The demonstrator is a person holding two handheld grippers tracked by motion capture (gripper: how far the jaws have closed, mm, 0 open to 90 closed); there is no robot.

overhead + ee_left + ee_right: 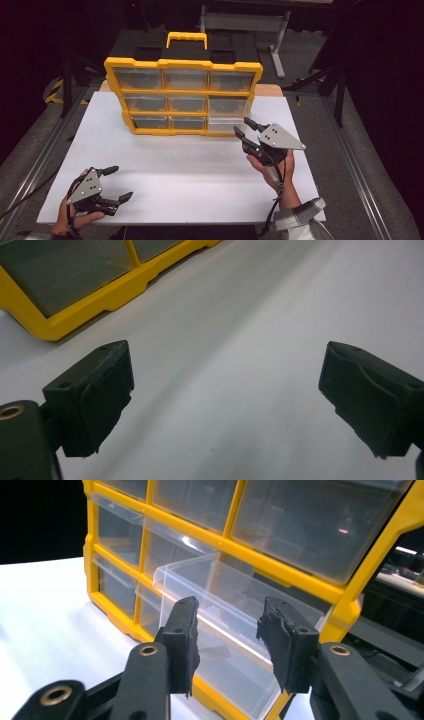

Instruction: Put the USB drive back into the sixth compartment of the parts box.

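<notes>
Right gripper: held at the lower right corner of the yellow drawer cabinet, jaws part-open and pointed at the clear drawer of the bottom row, right column. In the right gripper view that drawer stands pulled partway out of its slot, and the two black pads sit either side of its front edge. Whether the pads press on the plastic cannot be told.

Left gripper: released, jaws spread wide with nothing between them, resting low over the near left part of the white tabletop, well apart from the cabinet.

Cabinet: upright at the far middle of the tabletop, nine clear drawers in three rows of three, yellow carry handle on top. The other eight drawers sit flush in the frame.
</notes>
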